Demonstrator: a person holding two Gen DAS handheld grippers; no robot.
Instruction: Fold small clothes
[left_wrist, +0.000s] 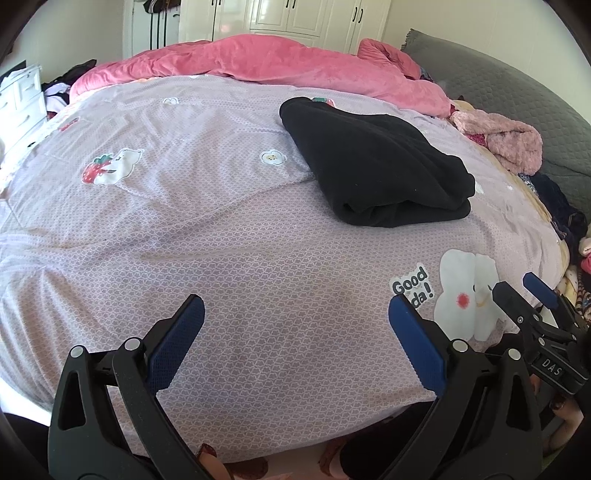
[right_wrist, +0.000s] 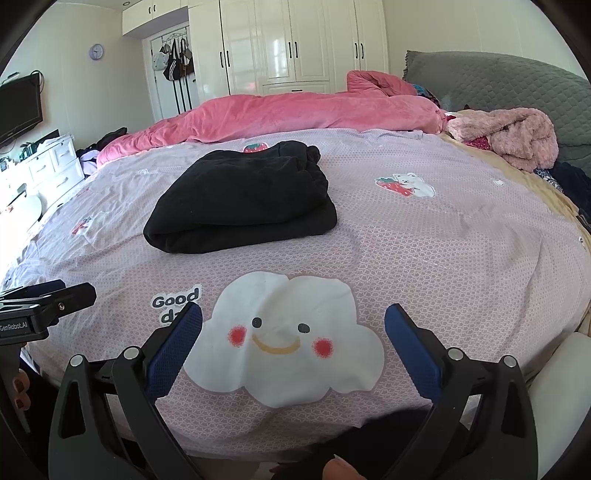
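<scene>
A black garment (left_wrist: 373, 162) lies folded into a thick bundle on the lilac patterned bedsheet (left_wrist: 221, 240); it also shows in the right wrist view (right_wrist: 247, 199). My left gripper (left_wrist: 295, 317) is open and empty, hovering over the near part of the sheet, well short of the garment. My right gripper (right_wrist: 293, 325) is open and empty above the white cloud print (right_wrist: 284, 339) near the bed's front edge. The right gripper also shows at the right edge of the left wrist view (left_wrist: 524, 291), and the left gripper at the left edge of the right wrist view (right_wrist: 48, 295).
A pink quilt (right_wrist: 295, 110) lies bunched along the far side of the bed. A fuzzy pink garment (right_wrist: 517, 136) and dark clothes (right_wrist: 569, 184) lie at the right by the grey headboard (right_wrist: 498, 77). White drawers (right_wrist: 48, 166) stand at the left, wardrobes (right_wrist: 295, 44) behind.
</scene>
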